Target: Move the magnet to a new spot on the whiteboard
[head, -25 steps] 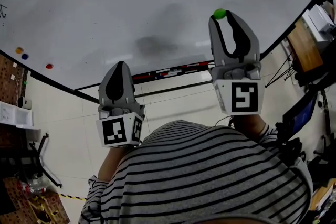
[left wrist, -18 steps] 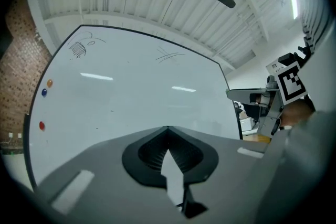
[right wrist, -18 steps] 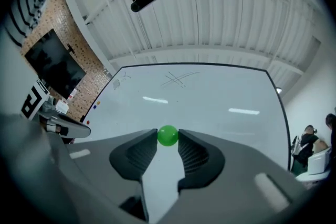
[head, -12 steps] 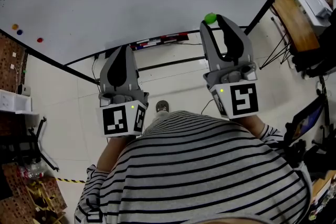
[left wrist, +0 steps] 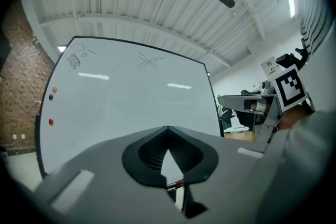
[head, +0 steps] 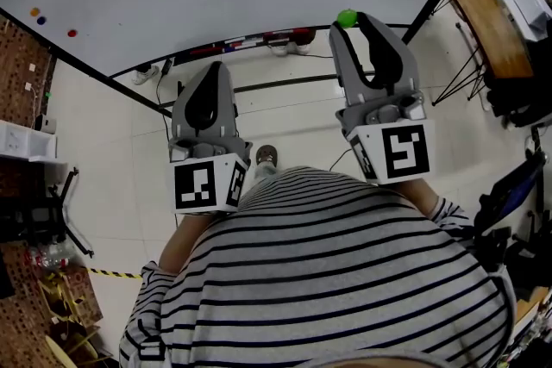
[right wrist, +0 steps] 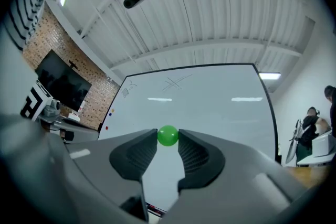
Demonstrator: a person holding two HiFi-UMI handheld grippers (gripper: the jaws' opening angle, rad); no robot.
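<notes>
The green magnet [right wrist: 168,136] is sitting pinched between the right gripper's [head: 351,21] tips, held apart from the whiteboard [right wrist: 210,97]. The board is showing only unreadable scribbles [left wrist: 76,57] and a cross [left wrist: 148,62] up top, its middle lying bare. The left gripper [left wrist: 167,128] is hanging clenched on nothing.

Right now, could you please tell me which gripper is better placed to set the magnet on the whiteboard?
The right gripper: its jaws pinch the green magnet, pointed at the whiteboard. The left gripper is shut and empty.
</notes>
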